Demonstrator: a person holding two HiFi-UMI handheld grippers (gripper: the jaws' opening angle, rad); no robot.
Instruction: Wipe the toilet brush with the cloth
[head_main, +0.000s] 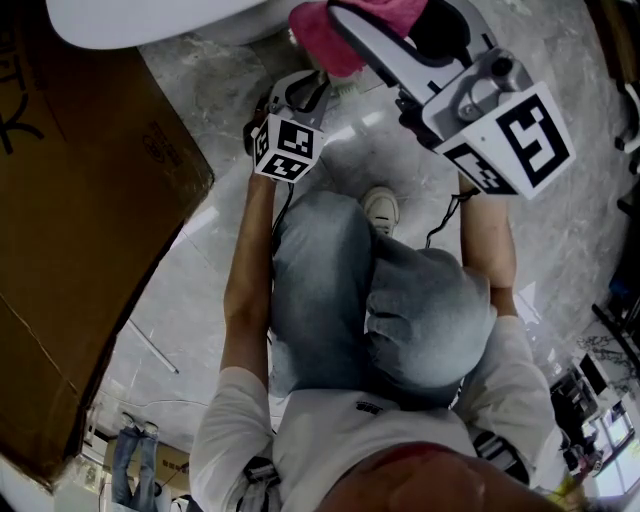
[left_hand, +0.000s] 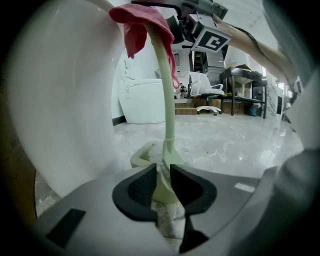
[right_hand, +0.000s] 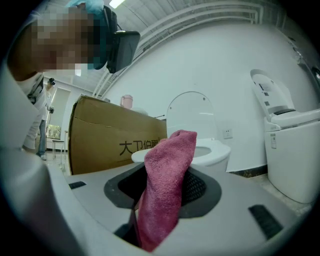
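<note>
A pale green toilet brush handle rises from its holder on the marble floor. My left gripper is shut on the handle low down, just above the holder. A pink cloth is draped over the handle's top. My right gripper hangs up there behind it. In the right gripper view the cloth stands between the wide jaws of my right gripper, with a dark gap beside it; the handle is hidden. From the head both show: left gripper, right gripper, cloth.
A white toilet bowl stands just beyond the brush, its seat ahead of the right gripper. A large cardboard box fills the left. Another toilet stands at the right. The person's knees and shoe are close behind the grippers.
</note>
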